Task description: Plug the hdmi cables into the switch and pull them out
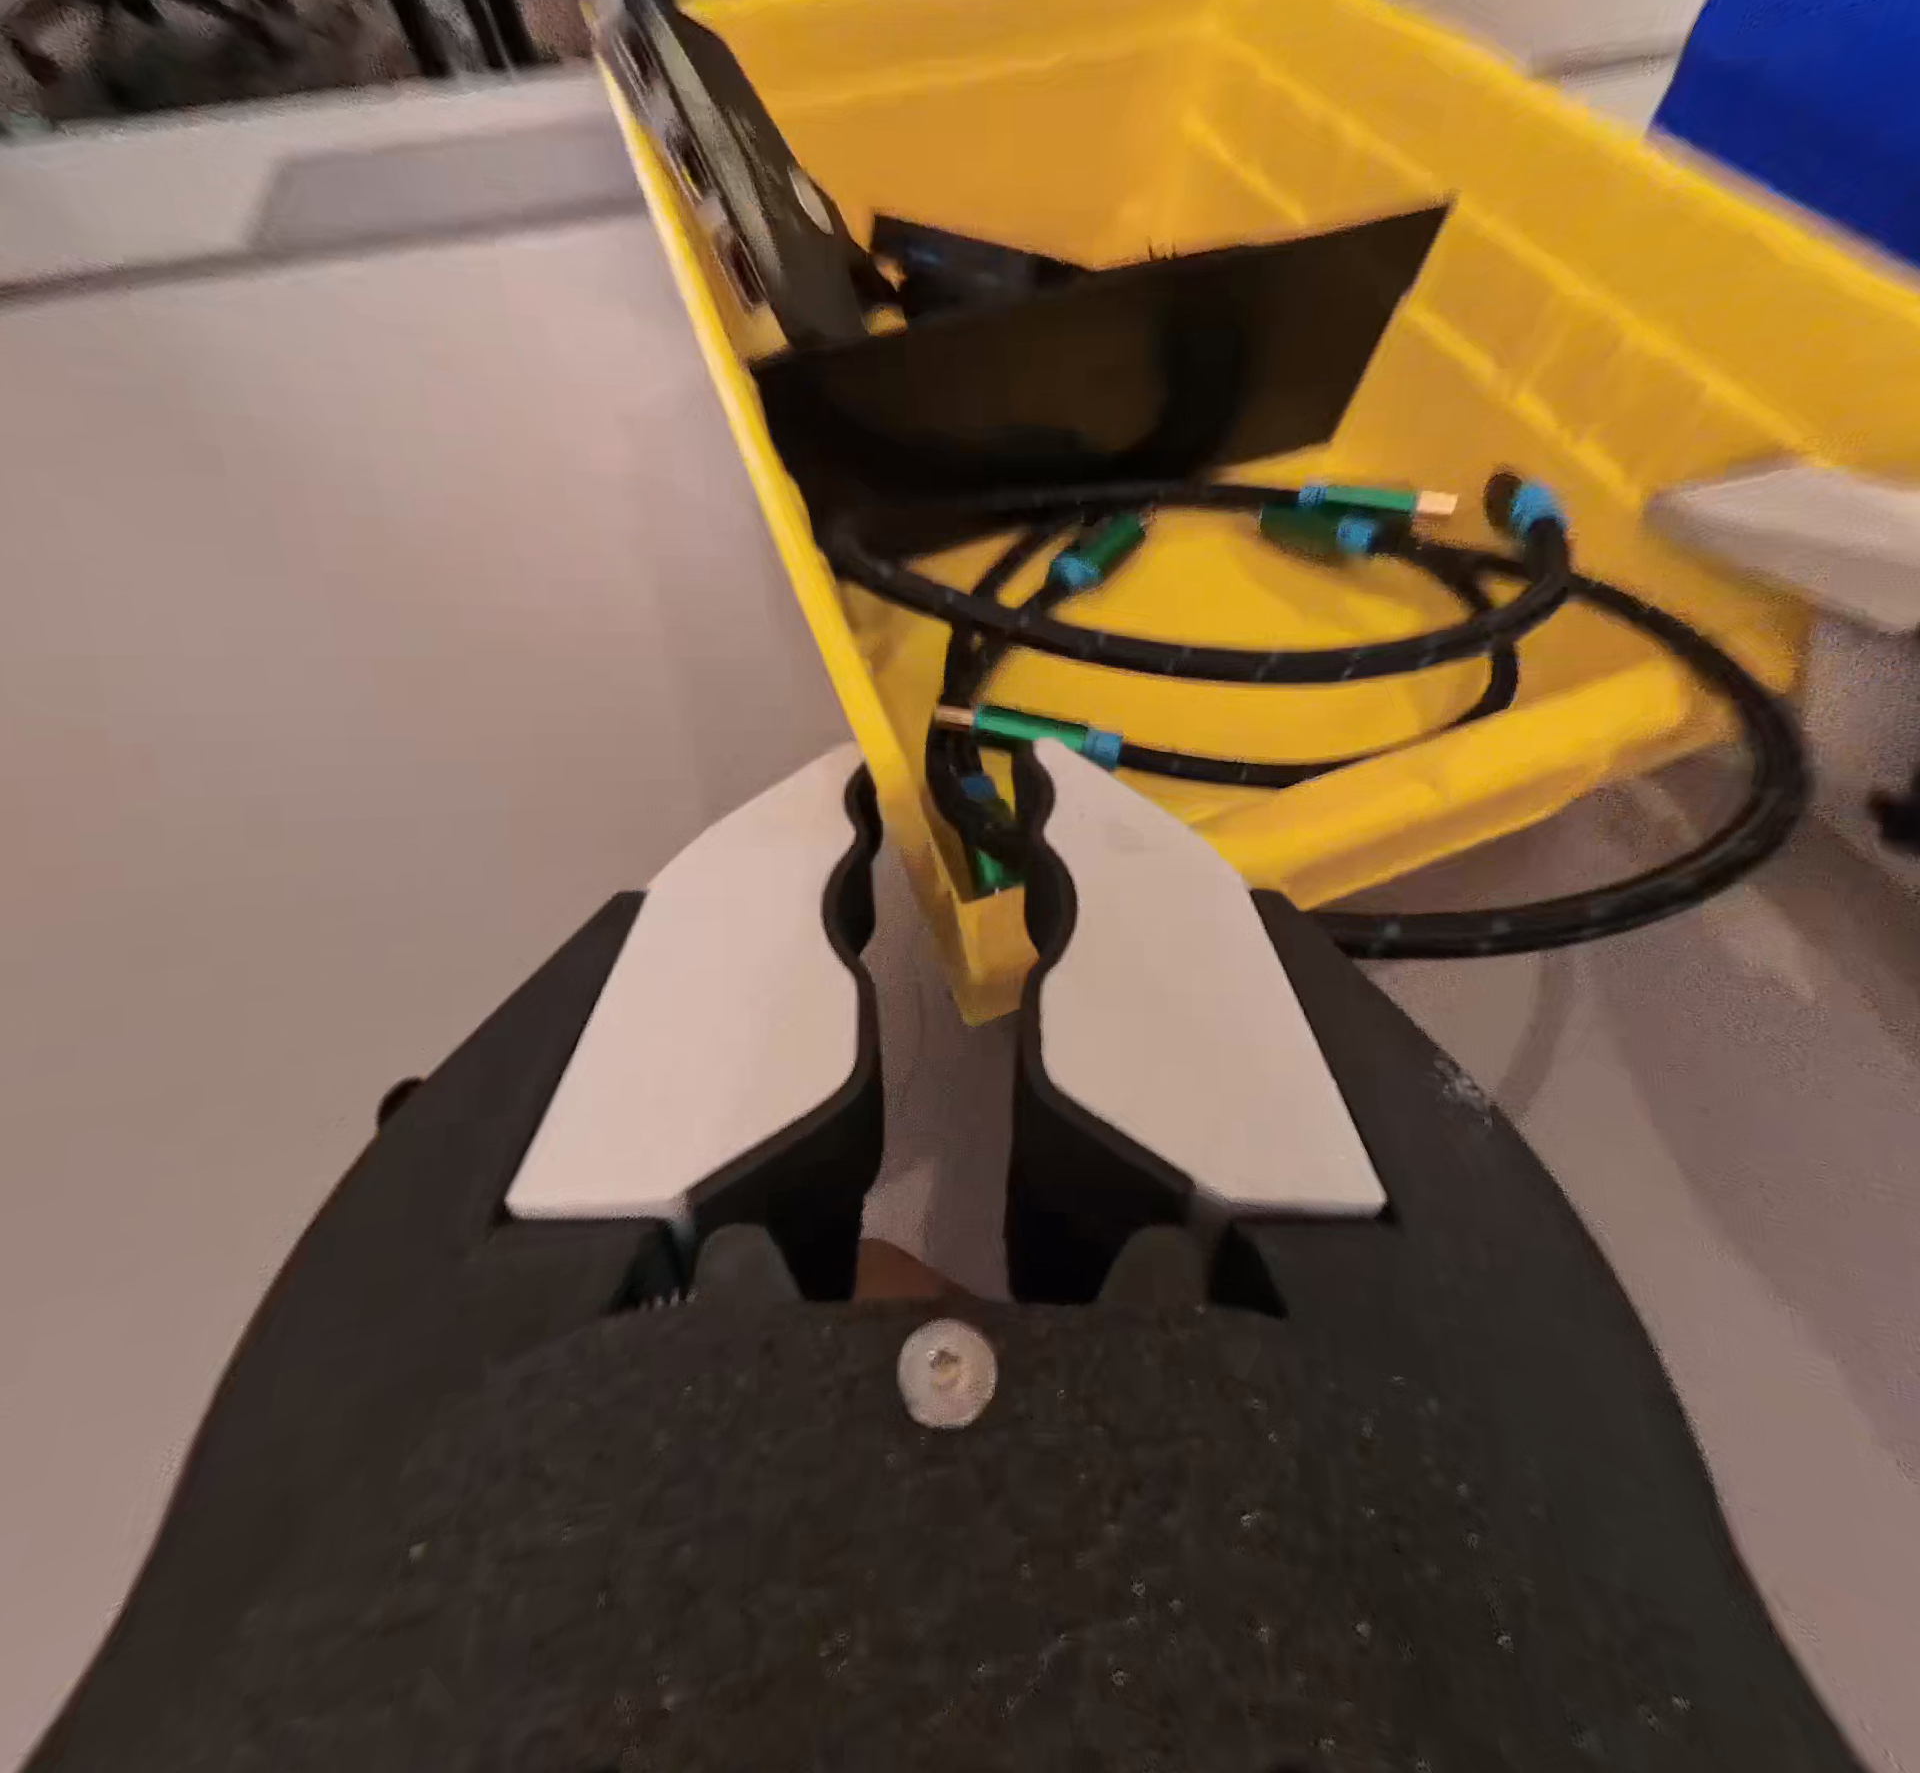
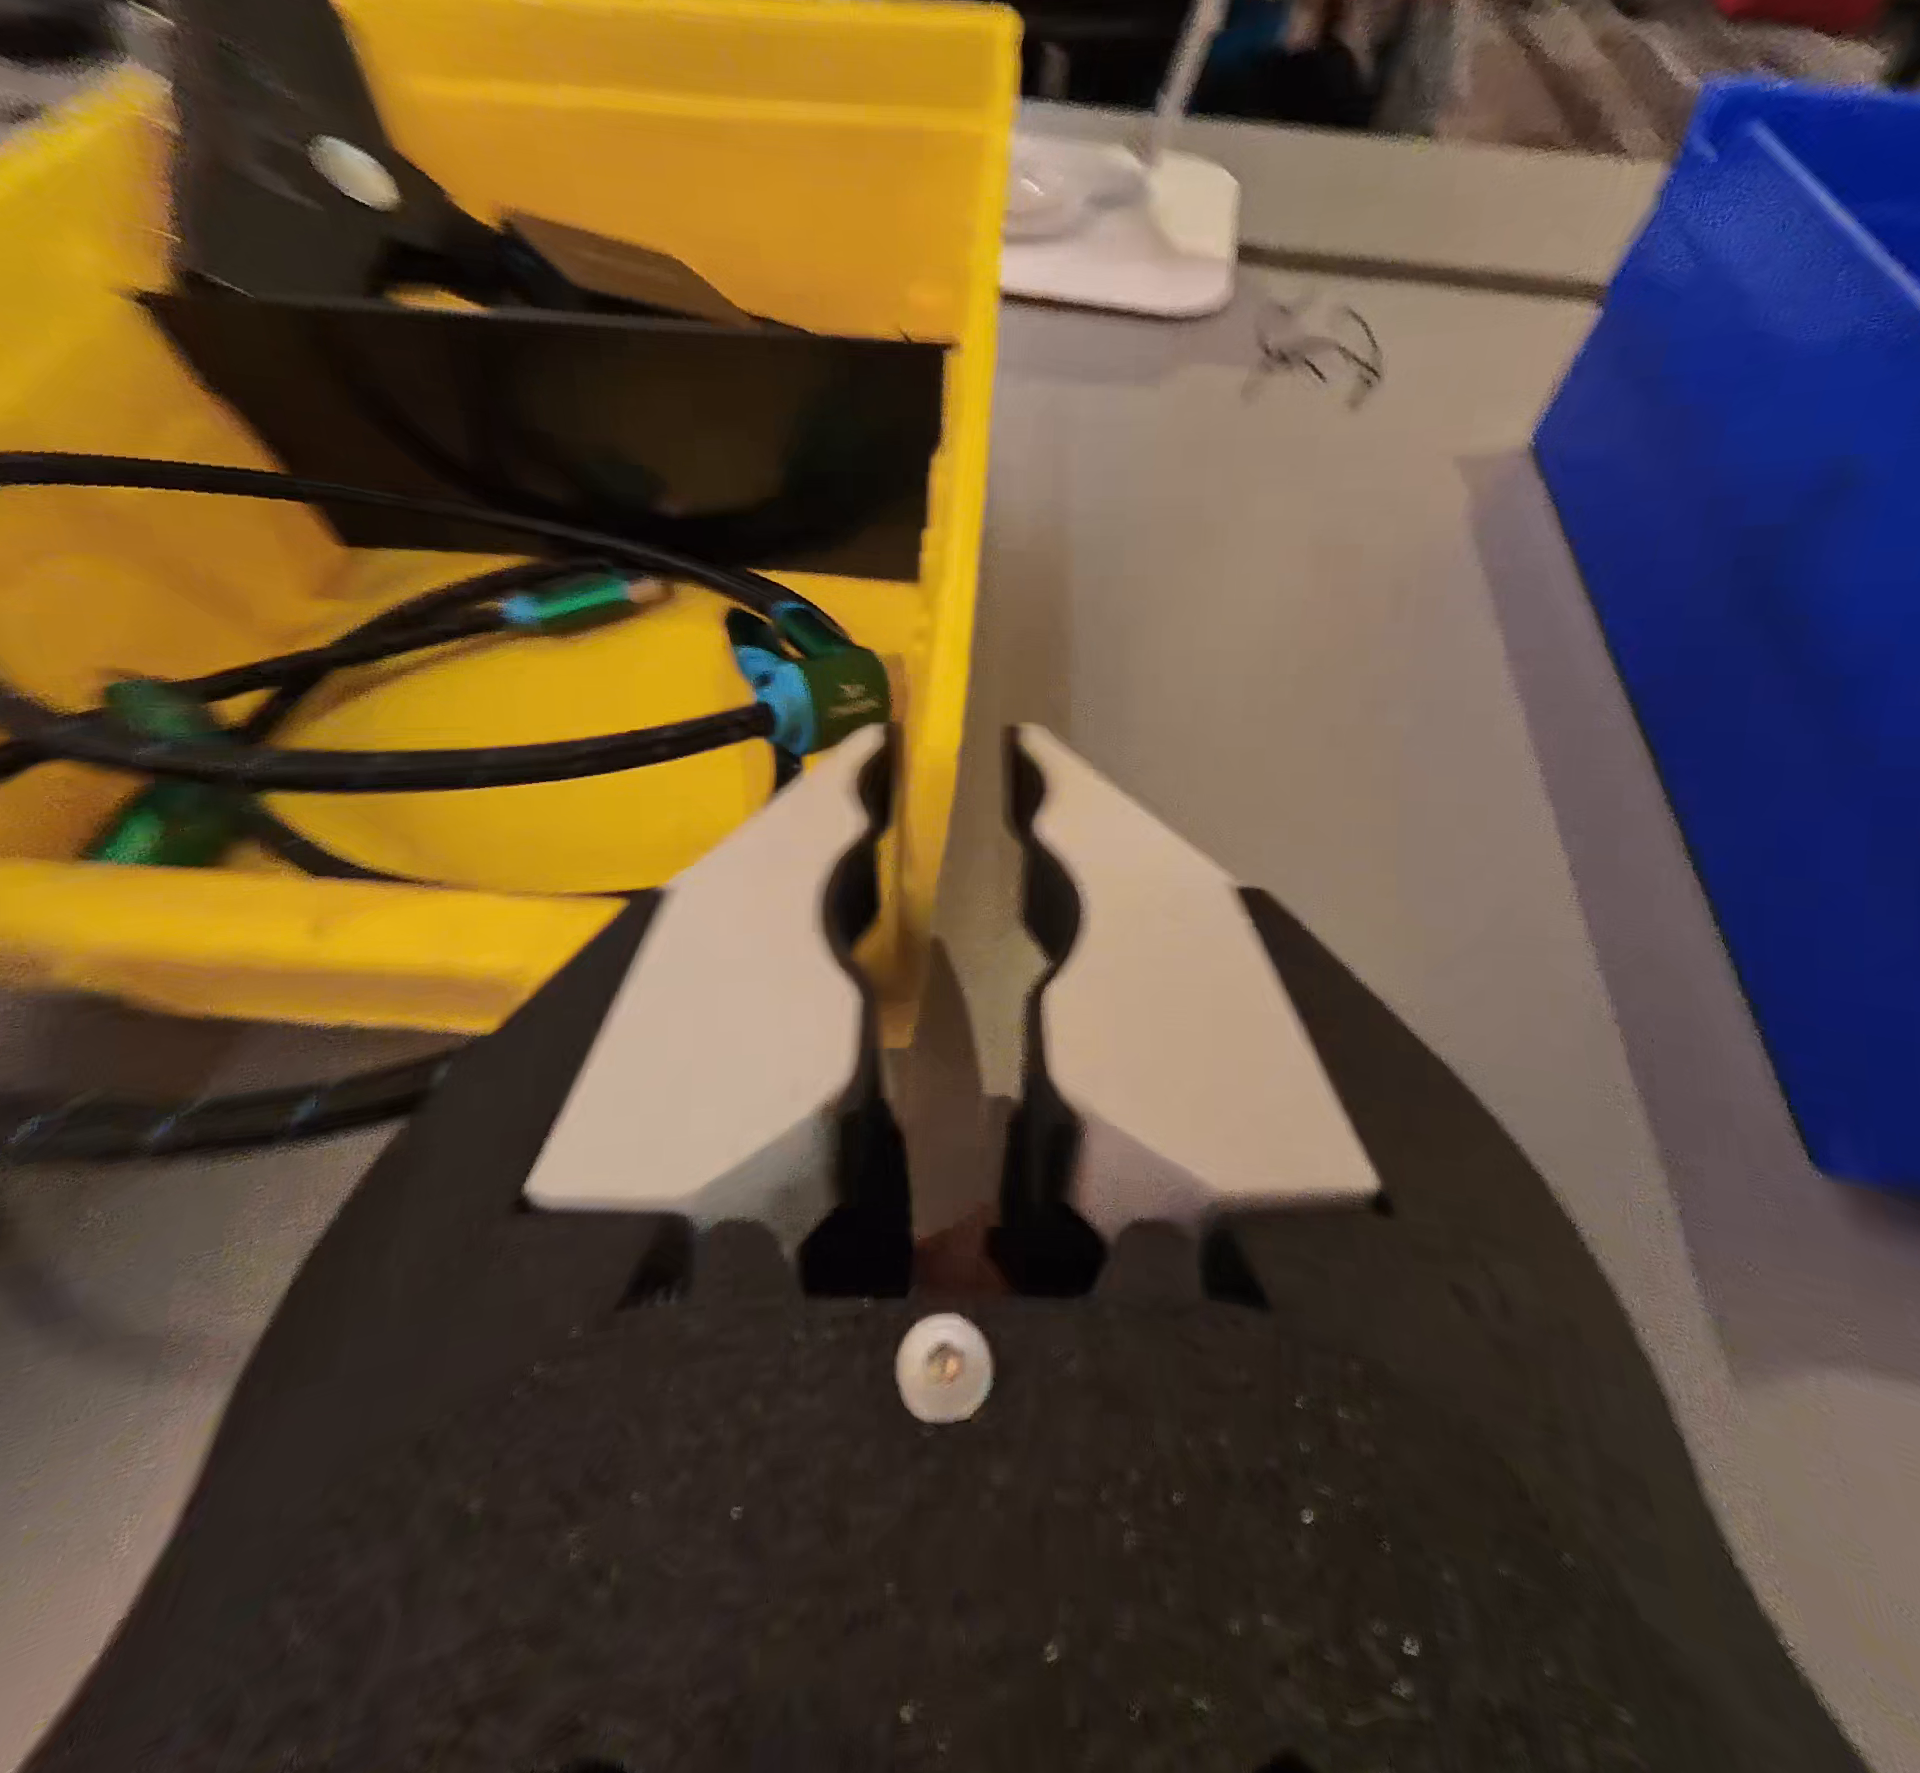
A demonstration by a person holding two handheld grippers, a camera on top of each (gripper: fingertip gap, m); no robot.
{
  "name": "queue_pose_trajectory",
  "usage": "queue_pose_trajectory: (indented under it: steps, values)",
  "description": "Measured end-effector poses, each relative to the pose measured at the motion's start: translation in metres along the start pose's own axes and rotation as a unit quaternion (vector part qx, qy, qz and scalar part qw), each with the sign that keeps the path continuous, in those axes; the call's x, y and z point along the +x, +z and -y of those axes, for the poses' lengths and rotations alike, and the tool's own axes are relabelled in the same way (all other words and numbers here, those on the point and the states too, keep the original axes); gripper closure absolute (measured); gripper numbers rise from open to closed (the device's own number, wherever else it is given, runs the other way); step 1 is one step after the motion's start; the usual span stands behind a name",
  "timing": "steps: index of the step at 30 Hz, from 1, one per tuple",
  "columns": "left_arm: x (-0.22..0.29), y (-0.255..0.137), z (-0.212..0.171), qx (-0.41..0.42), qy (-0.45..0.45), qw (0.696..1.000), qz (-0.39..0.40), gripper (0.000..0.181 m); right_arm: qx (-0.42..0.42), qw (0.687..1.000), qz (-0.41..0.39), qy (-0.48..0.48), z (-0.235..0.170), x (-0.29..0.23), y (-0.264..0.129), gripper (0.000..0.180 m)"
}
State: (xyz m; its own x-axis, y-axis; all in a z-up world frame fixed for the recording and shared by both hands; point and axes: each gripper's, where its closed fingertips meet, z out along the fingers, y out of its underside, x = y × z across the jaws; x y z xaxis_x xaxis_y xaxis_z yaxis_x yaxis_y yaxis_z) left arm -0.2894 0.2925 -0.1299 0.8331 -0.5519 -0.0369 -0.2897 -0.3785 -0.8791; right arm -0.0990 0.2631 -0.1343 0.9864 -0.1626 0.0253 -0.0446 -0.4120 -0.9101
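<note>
Hand-held gripper, left (image 1: 956, 788) and right (image 2: 948, 752): both parted, straddling yellow bin (image 1: 1039, 92) walls, gripping nothing; several green-plugged cables (image 1: 1195, 658) inside.

Warm, even indoor light falls on both views, with soft shadows on the tabletop (image 2: 1299, 684). Motion blur smears the yellow bin (image 1: 1039, 123) and the background; wide-angle distortion bends lines toward the edges. No strong glare shows.
</note>
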Motion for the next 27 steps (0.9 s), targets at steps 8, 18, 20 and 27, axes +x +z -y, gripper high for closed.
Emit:
queue_pose_trajectory:
  steps: [8,18,20,27]
  values:
    - [-0.055,-0.005,0.010,0.026,0.015,0.999,0.045,0.177,0.050,0.997,-0.048,0.018,0.019,-0.043,-0.011,0.178]
    - [-0.205,-0.055,-0.006,0.049,0.037,0.992,0.109,0.177,0.083,0.996,0.006,-0.018,0.040,-0.201,0.005,0.176]
    - [-0.223,-0.047,-0.016,0.043,0.034,0.992,0.113,0.177,0.051,0.998,0.037,-0.005,0.024,-0.220,0.016,0.175]
    - [-0.226,-0.037,-0.030,0.045,-0.054,0.993,0.090,0.177,0.032,0.994,0.087,-0.051,0.022,-0.227,0.016,0.170]
